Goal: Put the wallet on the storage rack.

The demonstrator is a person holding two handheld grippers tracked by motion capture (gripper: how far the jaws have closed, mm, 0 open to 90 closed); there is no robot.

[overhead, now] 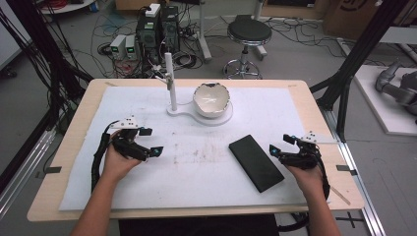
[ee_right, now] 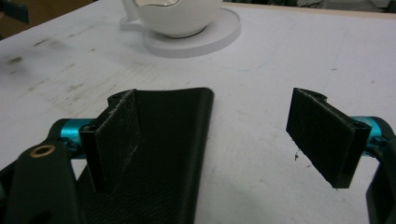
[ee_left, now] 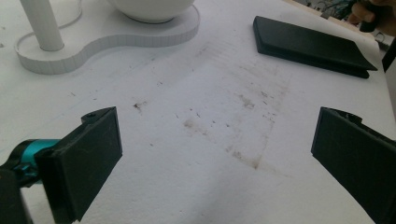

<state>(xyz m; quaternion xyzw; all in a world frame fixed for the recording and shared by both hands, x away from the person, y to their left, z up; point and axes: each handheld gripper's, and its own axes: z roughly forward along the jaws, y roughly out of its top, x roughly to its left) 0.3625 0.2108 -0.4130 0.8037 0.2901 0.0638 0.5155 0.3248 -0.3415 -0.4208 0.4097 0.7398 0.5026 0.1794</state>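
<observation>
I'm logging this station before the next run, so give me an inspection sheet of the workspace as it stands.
Surface: white mat on a wooden table, with brownish stains mid-mat.
Job's things: black flat case lies flat beside the right gripper, untouched; in the right gripper view one jaw stands over its near end.
Clutter: white bowl with a ragged rim on a white stand base, and an upright white post.
Grippers: left gripper open over bare mat; right gripper open.
Cables: black cable trails from the left gripper; loose wires on the floor.
Surroundings: stool, computer towers, black frame struts.
</observation>
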